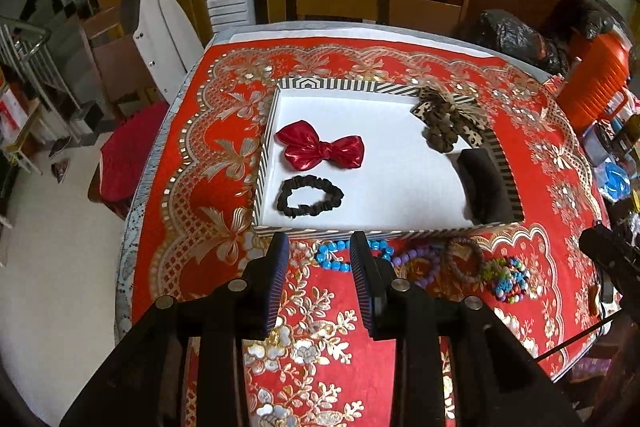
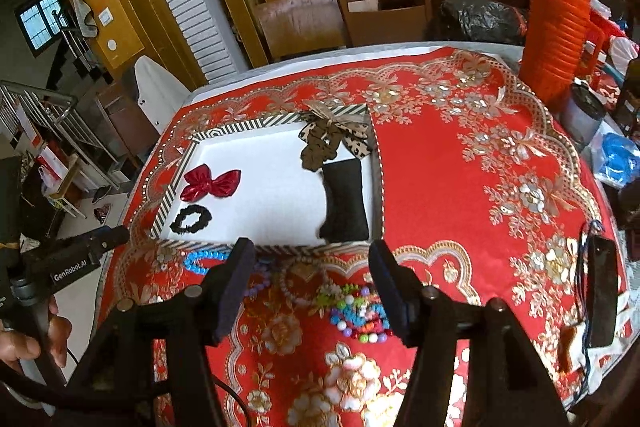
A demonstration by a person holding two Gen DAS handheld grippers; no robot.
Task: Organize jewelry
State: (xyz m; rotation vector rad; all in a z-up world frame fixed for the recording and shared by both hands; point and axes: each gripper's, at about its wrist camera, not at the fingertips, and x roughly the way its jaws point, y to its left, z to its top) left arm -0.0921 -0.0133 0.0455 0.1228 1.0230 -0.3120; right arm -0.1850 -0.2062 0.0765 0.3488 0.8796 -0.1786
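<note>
A striped tray holds a red bow, a black scrunchie, a leopard bow and a black cushion. Bead bracelets lie before the tray: blue, purple, brown and a multicolour pile. My left gripper is open and empty above the blue bracelet. My right gripper is open and empty above the bracelets.
An orange ribbed jug stands at the right table edge with black bags and clutter. A black phone lies at the right. Wooden chairs stand behind the table.
</note>
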